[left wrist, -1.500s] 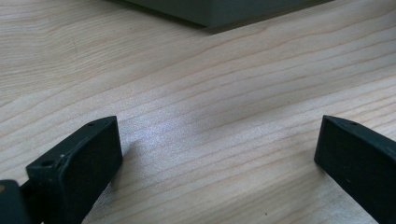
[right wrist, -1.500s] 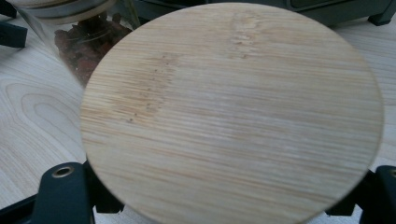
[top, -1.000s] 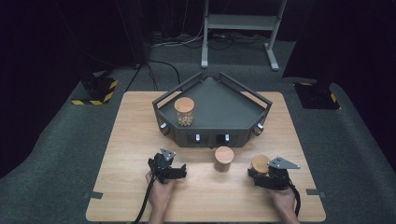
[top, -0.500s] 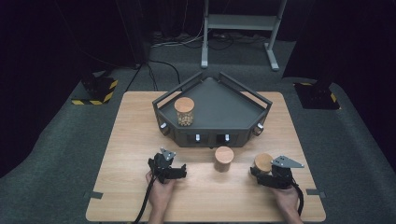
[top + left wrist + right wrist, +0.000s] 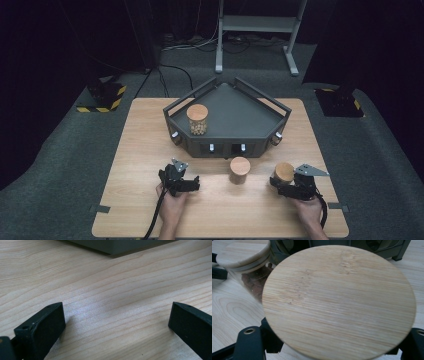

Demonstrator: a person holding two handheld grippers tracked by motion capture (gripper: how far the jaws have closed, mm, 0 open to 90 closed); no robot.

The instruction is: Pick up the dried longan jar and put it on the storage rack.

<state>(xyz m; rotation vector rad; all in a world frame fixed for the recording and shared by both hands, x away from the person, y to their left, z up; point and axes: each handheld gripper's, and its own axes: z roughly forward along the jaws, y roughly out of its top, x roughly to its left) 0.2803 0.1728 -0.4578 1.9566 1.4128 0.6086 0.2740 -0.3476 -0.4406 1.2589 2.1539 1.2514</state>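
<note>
The right tool [image 5: 286, 183] is clamped round a jar [image 5: 283, 173] standing upright on the bench [image 5: 140, 150] (wooden lid up), while the left tool [image 5: 186, 184] gapes empty.

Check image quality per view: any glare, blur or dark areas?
High view: the table is evenly lit, the surroundings nearly black, the picture soft. Left gripper view: a pale sheen on the wood between the fingers, with the tray edge blurred at top. Right gripper view: the near lid is sharp, while the second jar behind it is slightly soft.
</note>
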